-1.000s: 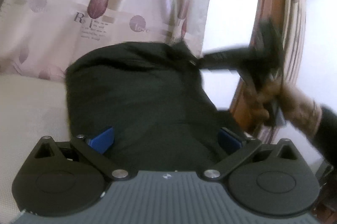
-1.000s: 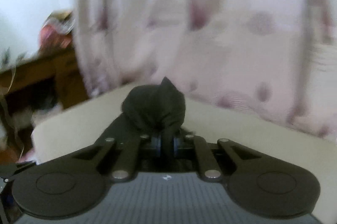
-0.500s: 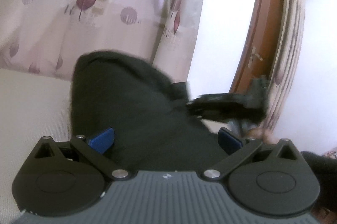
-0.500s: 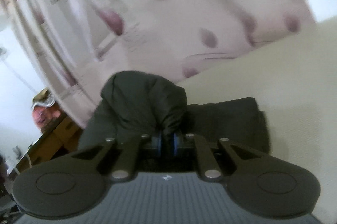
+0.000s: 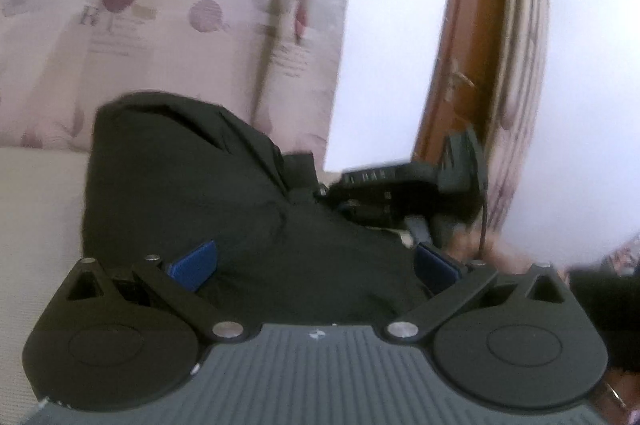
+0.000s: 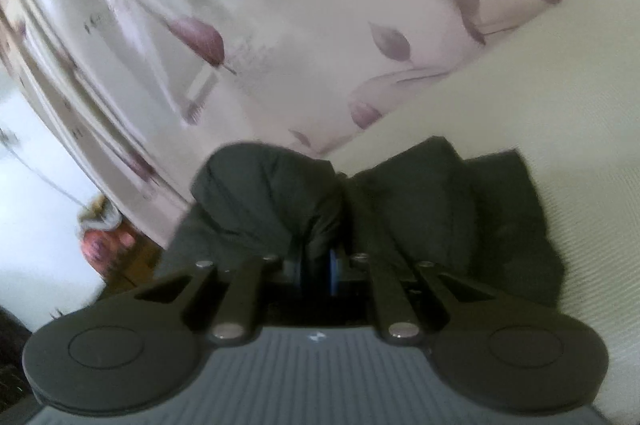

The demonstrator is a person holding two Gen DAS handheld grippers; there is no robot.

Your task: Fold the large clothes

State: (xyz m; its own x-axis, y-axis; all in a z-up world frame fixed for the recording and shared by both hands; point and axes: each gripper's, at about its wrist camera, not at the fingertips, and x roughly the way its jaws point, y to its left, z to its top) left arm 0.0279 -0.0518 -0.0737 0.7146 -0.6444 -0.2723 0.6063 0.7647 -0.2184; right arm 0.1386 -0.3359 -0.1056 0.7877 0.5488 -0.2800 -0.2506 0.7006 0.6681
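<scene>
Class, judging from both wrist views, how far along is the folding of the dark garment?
Done: little; the dark garment is bunched on the cream surface. In hand: the right gripper is shut on a fold; the left gripper is open around the cloth. Left: flattening and every fold.

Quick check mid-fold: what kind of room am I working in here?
Probably a bedroom or living room in a home. A pale curtain printed with purple tulips hangs behind, a brown wooden door stands beside it, and the dark garment lies on a cream padded surface, perhaps a bed.
</scene>
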